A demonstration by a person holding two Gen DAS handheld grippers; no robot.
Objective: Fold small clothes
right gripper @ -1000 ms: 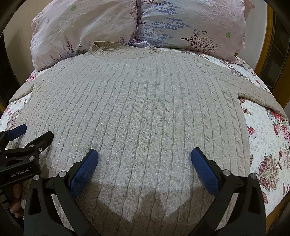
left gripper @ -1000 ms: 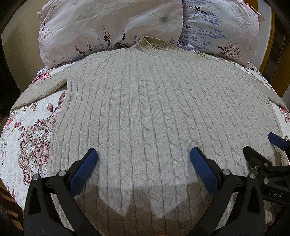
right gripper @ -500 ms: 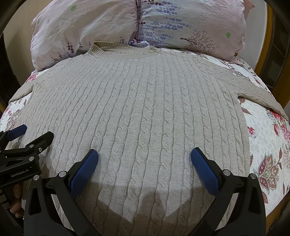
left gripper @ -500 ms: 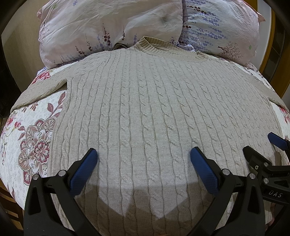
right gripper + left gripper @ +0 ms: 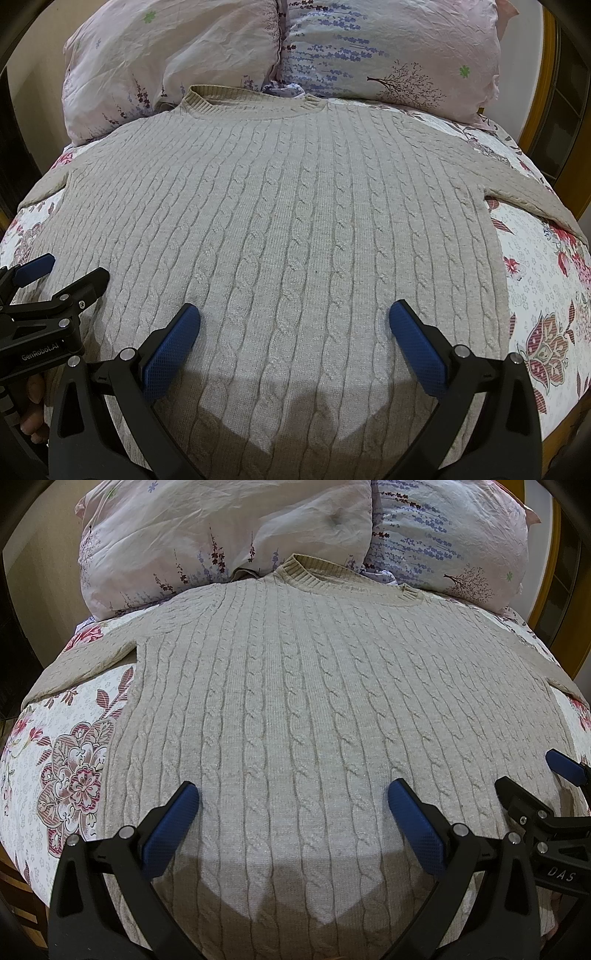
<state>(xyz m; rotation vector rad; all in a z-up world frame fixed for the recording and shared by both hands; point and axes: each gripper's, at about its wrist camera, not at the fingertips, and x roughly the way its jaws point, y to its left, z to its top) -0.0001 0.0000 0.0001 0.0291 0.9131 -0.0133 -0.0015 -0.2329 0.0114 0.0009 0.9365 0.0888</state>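
A beige cable-knit sweater lies flat on the bed, collar toward the pillows, sleeves spread to both sides. It also fills the right wrist view. My left gripper hovers open and empty above the sweater's lower left part. My right gripper hovers open and empty above its lower right part. Each gripper shows at the edge of the other's view: the right gripper at right, the left gripper at left, both with jaws apart.
A floral bedsheet covers the bed and shows on the right too. Two pink floral pillows lean at the head. A wooden bed frame runs along the right.
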